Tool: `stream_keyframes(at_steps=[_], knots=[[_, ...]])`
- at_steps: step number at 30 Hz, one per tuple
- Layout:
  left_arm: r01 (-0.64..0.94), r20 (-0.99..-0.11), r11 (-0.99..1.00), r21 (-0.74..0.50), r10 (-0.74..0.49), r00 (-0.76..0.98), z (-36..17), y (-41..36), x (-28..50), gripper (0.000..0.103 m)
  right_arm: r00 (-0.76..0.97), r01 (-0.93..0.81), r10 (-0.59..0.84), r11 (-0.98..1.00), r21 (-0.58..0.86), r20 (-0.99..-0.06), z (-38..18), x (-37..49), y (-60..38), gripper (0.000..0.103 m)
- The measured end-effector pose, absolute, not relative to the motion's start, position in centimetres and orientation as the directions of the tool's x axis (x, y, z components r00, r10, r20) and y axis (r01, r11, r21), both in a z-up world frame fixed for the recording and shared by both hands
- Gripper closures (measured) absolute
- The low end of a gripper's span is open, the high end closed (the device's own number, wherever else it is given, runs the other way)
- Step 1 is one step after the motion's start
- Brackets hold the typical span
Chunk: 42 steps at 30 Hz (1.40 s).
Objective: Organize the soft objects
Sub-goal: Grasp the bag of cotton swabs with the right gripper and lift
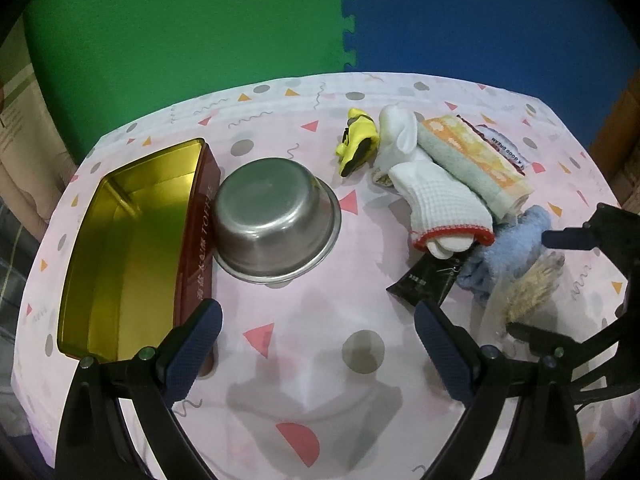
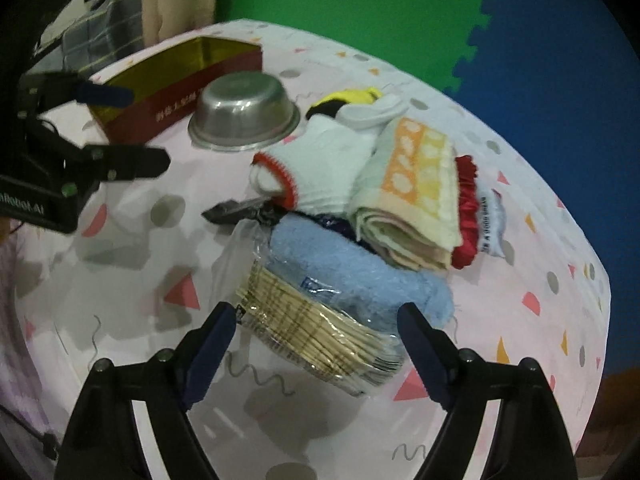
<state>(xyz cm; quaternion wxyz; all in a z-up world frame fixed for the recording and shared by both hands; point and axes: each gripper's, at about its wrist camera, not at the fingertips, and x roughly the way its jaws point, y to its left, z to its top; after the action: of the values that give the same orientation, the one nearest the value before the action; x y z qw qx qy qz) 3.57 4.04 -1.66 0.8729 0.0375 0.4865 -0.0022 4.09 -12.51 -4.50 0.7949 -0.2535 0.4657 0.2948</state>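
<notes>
A table covered by a patterned pink tablecloth point(image 1: 304, 312) is backed by green and blue foam mats point(image 1: 348, 20). One upturned steel bowl point(image 1: 276, 220) is flanked by one open gold-lined tin point(image 1: 128, 248) and one heap of soft objects point(image 2: 360, 216). Left gripper point(image 1: 320, 344) and right gripper point(image 2: 316, 348) are held spread, grasping nothing.

1. The bowl point(image 1: 276, 228) is brushed metal with a dull shine.
2. The tin box point(image 1: 120, 248) is glossy gold metal inside.
3. The blue towel point(image 2: 360, 276) is fluffy cloth.
4. The white sock point(image 1: 440, 204) is ribbed knit.
5. The wooden sticks point(image 2: 320, 336) lie in shiny clear plastic.
6. The tablecloth point(image 1: 320, 380) looks smooth and matt.
</notes>
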Motion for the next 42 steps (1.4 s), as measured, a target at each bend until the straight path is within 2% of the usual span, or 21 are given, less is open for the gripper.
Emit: stream_keyframes(at_steps=[2,4,6,16,20,23,25,30,39,42], knots=[[0.043,-0.851,0.997,0.06,0.028,0.525,-1.8,4.0,3.7,0.007,0.369,-0.716,0.229,0.687,-0.119,-0.901,-5.0,4.0,-12.4,0.019],[0.047,-0.852,0.997,0.058,0.025,0.523,-1.9,4.0,3.8,0.007,0.337,-0.735,0.229,0.67,-0.103,-0.913,-5.5,3.7,-12.4,0.032],[0.055,-0.854,0.997,0.053,0.017,0.521,-2.0,4.0,4.0,0.007,0.33,-0.748,0.208,0.653,-0.12,-0.921,-6.0,3.5,-12.5,0.038],[0.076,-0.856,0.997,0.009,-0.032,0.515,-2.0,3.9,4.6,0.007,0.301,-0.804,0.204,0.579,-0.133,-0.932,-7.4,3.5,-13.2,0.037],[0.073,-0.859,0.997,-0.009,-0.045,0.51,-2.0,3.9,5.0,0.007,0.307,-0.78,0.23,0.617,-0.105,-0.924,-7.5,3.6,-14.2,0.038],[0.075,-0.863,0.997,-0.035,-0.068,0.5,-2.0,3.7,5.3,0.007,0.337,-0.759,0.233,0.64,-0.117,-0.912,-7.5,2.9,-14.6,0.046],[0.077,-0.868,0.995,-0.057,-0.088,0.489,-2.1,3.5,5.6,0.007,0.357,-0.736,0.233,0.667,-0.119,-0.905,-7.4,2.5,-15.2,0.059],[0.085,-0.871,0.992,-0.092,-0.121,0.476,-2.0,2.7,6.3,0.008,0.409,-0.665,0.23,0.737,-0.116,-0.883,-7.0,1.4,-17.3,0.068],[0.083,-0.861,0.992,-0.095,-0.124,0.493,-0.7,2.4,8.4,0.008,0.481,-0.461,0.229,0.887,-0.023,-0.846,-6.4,2.6,-23.9,0.07],[0.071,-0.859,0.992,-0.104,-0.126,0.496,-0.5,2.5,9.0,0.009,0.507,-0.358,0.239,0.932,0.051,-0.828,-6.3,3.4,-26.7,0.071]])
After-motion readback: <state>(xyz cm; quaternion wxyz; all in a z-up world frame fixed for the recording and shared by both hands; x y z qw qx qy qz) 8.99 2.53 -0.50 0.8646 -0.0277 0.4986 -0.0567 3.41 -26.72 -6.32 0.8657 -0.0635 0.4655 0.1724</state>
